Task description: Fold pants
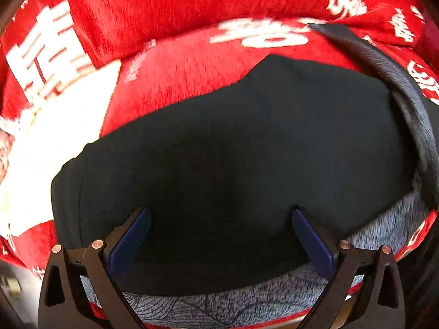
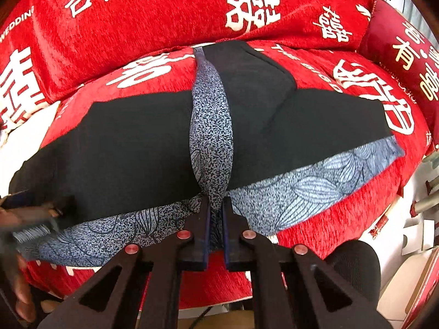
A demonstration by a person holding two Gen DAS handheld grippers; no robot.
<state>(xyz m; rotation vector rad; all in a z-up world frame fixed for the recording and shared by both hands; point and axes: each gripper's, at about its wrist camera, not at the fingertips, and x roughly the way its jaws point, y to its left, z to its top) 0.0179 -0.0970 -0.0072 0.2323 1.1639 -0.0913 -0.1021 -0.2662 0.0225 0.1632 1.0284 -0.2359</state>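
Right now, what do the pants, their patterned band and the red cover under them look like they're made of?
Pants: matte black woven cloth, probably cotton; no sheen. Patterned band, pinched in the right tongs: thin blue-white printed fabric, creasing easily. Red cover: fuzzy chenille-like pile, white printed characters.

The dark black fabric pants with a blue-grey speckled, leaf-patterned waistband (image 2: 153, 148) lie spread flat, one patterned strip raised upright.

Bright daylight, strong fisheye warping at edges, motion blur in left view.
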